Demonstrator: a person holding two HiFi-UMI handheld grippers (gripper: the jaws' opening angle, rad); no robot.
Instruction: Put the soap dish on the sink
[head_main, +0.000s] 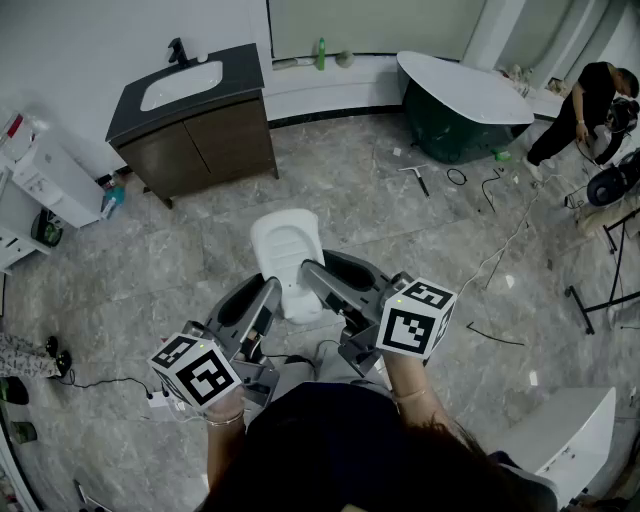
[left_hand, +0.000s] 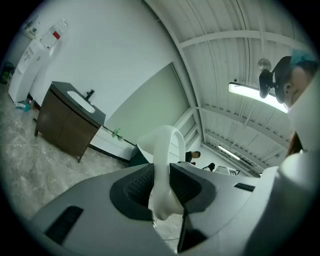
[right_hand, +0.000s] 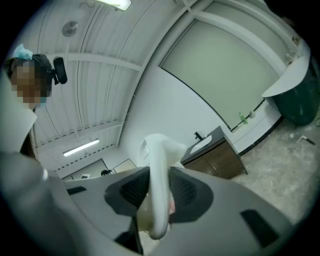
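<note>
Both grippers hold a white ridged soap dish (head_main: 285, 258) above the marble floor, in front of me. My left gripper (head_main: 268, 297) is shut on its near left edge and my right gripper (head_main: 311, 276) on its near right edge. In the left gripper view the soap dish (left_hand: 163, 160) stands on edge, pinched between the dark pads (left_hand: 136, 186). The right gripper view shows the dish (right_hand: 158, 170) squeezed between pads (right_hand: 186, 191) in the same way. The white sink (head_main: 181, 84) sits in a dark-topped wooden vanity (head_main: 215, 140) far off at the upper left, with a black tap (head_main: 178, 50) behind it.
A dark freestanding bathtub (head_main: 462, 108) stands at the back right, and a person (head_main: 585, 110) in black bends beside equipment there. White cabinets (head_main: 48, 178) line the left wall. Cables and tools lie on the floor (head_main: 470, 185). A white unit (head_main: 565, 440) sits at the lower right.
</note>
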